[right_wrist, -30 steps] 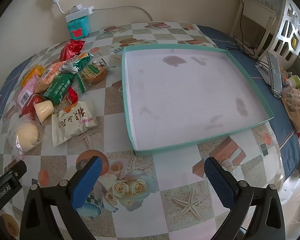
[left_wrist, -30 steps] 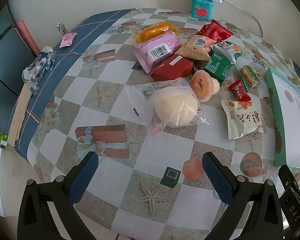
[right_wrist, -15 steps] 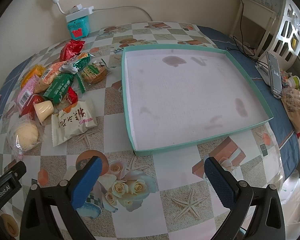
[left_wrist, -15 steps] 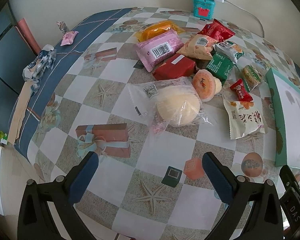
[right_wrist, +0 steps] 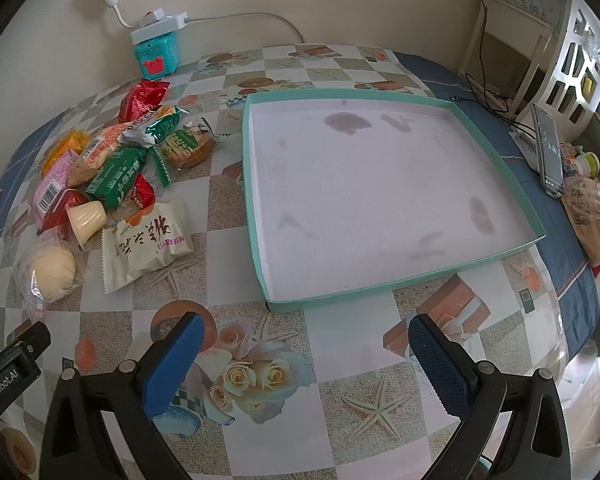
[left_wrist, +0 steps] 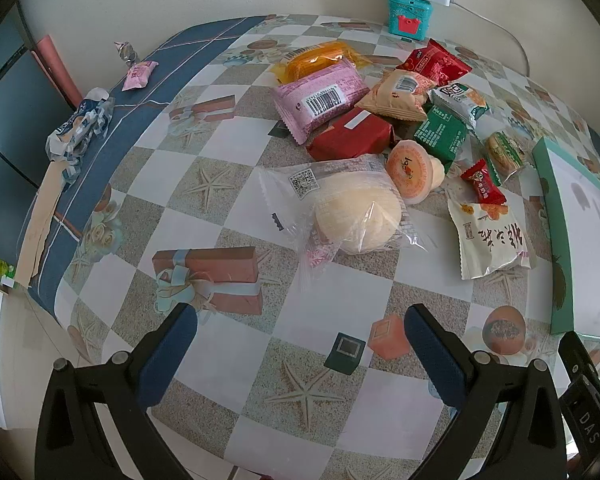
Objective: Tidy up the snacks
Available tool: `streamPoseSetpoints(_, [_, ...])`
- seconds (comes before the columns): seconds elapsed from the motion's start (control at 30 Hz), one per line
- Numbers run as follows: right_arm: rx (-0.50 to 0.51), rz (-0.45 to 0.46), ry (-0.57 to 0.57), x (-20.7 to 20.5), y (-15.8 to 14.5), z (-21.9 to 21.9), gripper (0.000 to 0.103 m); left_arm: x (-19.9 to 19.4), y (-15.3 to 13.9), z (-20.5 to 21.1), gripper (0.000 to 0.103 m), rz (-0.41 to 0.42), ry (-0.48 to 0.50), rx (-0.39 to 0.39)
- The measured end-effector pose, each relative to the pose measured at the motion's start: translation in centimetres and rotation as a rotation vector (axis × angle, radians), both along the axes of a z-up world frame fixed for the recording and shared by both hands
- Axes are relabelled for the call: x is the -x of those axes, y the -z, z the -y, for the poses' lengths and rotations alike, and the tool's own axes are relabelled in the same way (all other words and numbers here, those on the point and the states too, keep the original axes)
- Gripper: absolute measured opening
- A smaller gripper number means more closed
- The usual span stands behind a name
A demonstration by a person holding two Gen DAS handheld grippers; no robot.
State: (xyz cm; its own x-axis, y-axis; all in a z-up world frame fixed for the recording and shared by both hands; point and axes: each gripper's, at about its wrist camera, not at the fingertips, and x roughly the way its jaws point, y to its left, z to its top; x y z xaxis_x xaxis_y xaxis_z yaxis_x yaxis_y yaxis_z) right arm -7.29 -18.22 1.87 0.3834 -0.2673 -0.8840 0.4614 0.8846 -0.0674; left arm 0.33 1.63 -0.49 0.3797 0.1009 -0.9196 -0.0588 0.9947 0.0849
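A heap of wrapped snacks lies on the patterned tablecloth: a bun in a clear bag (left_wrist: 352, 212), a white packet with red writing (left_wrist: 490, 238), an orange jelly cup (left_wrist: 414, 176), a dark red pack (left_wrist: 350, 134), a pink pack (left_wrist: 320, 98) and a green pack (left_wrist: 440, 134). My left gripper (left_wrist: 300, 324) hovers open just short of the bun. To the right stands a shallow teal tray (right_wrist: 412, 276), empty inside. My right gripper (right_wrist: 306, 338) is open in front of the tray's near edge. The same heap with the white packet (right_wrist: 146, 242) shows left of the tray.
A teal tin (left_wrist: 408, 18) with a white power strip on it stands at the back wall. Small wrappers (left_wrist: 138, 74) and a crumpled bag (left_wrist: 80, 128) lie at the table's left edge. A phone on a stand (right_wrist: 546, 148) and a bagged item (right_wrist: 592, 216) sit right of the tray.
My left gripper has crept slightly forward toward the bun. The right view is unchanged.
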Motion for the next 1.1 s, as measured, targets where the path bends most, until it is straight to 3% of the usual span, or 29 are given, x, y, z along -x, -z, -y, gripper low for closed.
streamPoseSetpoints(0.2, [-0.001,0.005,-0.004,-0.1,-0.1,-0.1,0.103,0.0,-0.1,-0.2,0.103,0.004,-0.003,0.01])
streamPoseSetpoints(0.4, [-0.016,0.104,-0.116,-1.2,-1.5,-1.7,0.103,-0.7,-0.7,-1.9,0.103,0.043,-0.038,0.091])
streamPoseSetpoints(0.53, [-0.071,0.123,-0.183,-2.8,-1.1,-2.5,0.103,-1.7,-1.0,-3.1,0.103,0.065,-0.062,0.136])
streamPoseSetpoints(0.67, [-0.041,0.144,-0.248,-4.1,-1.2,-3.8,0.103,-3.1,-1.1,-4.3,0.103,0.088,-0.093,0.187])
streamPoseSetpoints(0.8, [-0.058,0.136,-0.301,-6.0,-0.4,-5.0,0.103,-4.6,-0.5,-4.3,0.103,0.061,-0.08,0.225])
streamPoseSetpoints(1.1, [-0.084,0.1,-0.393,-8.7,1.7,-6.4,0.103,-7.0,1.1,-1.8,0.103,-0.017,0.017,0.231])
